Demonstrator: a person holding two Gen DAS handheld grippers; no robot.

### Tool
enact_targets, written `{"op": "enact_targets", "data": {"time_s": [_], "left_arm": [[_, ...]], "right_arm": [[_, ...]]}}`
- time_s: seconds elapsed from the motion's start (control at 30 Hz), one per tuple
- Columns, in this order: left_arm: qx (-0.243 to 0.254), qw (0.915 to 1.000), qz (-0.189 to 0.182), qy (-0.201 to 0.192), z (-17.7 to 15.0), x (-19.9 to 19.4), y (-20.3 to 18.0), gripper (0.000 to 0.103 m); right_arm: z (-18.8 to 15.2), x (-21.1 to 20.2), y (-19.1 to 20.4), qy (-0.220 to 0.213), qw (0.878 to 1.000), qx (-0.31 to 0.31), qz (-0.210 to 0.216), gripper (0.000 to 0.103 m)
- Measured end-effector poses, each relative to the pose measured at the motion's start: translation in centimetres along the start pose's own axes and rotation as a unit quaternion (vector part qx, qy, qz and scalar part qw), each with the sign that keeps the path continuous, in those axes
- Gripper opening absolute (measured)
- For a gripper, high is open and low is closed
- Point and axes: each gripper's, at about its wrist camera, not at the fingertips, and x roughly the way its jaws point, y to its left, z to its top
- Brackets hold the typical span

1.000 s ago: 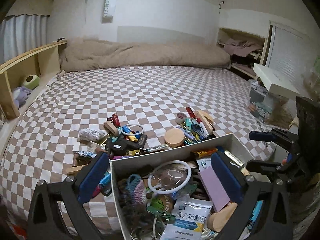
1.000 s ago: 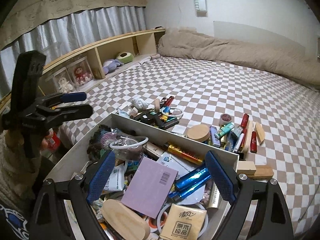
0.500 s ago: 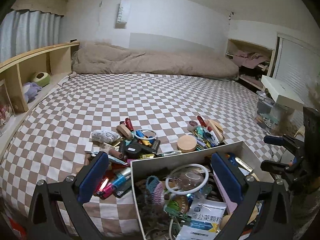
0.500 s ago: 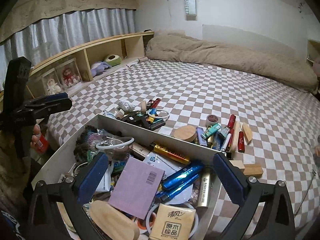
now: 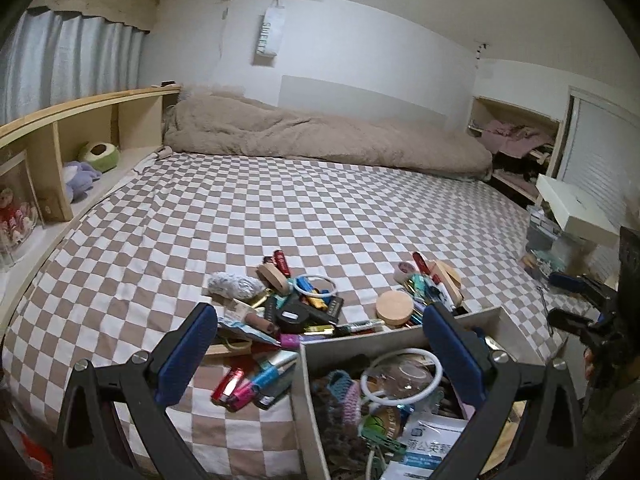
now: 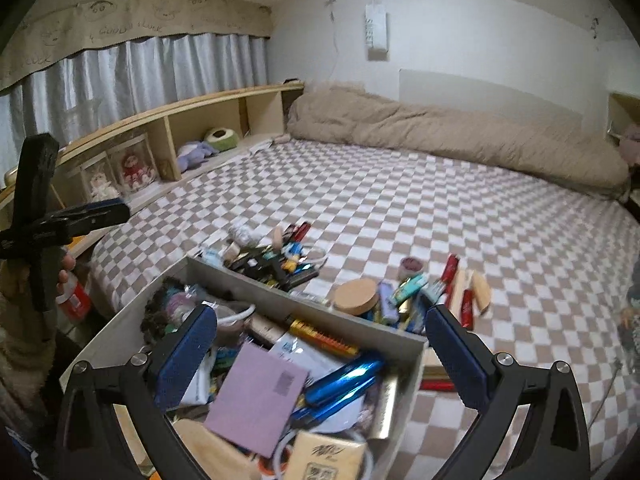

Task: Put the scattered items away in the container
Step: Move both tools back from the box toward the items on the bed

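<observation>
Checkered bed (image 5: 320, 208) fills room, beige duvet (image 5: 320, 140) at far end. Grey container (image 6: 304, 312), heaped full, beneath right gripper (image 6: 320, 354), jaws wide, empty. Scattered items (image 5: 304, 304) ahead of left gripper (image 5: 320, 352), jaws wide, empty.

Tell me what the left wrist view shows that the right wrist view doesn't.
Only the left wrist view: loose tubes on the bedspread left of the box, a white ring lying clear in the box, and a white carton at far right. Only the right wrist view: a purple card and a blue foil tube in the box. Both: the grey box, the round wooden lid, and open, empty grippers.
</observation>
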Motion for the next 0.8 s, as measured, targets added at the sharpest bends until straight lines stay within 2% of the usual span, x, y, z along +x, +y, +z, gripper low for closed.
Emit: {"op": "enact_targets", "data": {"time_s": [0.23, 0.47, 0.63, 0.8], "left_arm": [[-0.023, 0.9992, 0.030, -0.011, 1.7, 0.3, 3.0, 0.103], [-0.019, 0.9975, 0.068, -0.011, 2.8, 2.2, 4.8, 0.103], [-0.047, 0.9975, 0.049, 0.018, 2.4, 5.1, 6.9, 0.103], [-0.064, 0.9937, 0.075, 0.054, 1.4, 8.1, 9.1, 0.103]], "right_arm": [[1.4, -0.2, -2.8, -0.014, 0.999, 0.013, -0.029, 0.103], [2.1, 0.5, -5.9, -0.020, 0.998, 0.036, -0.051, 0.103], [2.0, 2.2, -8.1, -0.002, 0.996, 0.051, -0.068, 0.103], [1.1, 4.3, -10.7, 0.023, 0.994, 0.065, -0.090, 0.103]]}}
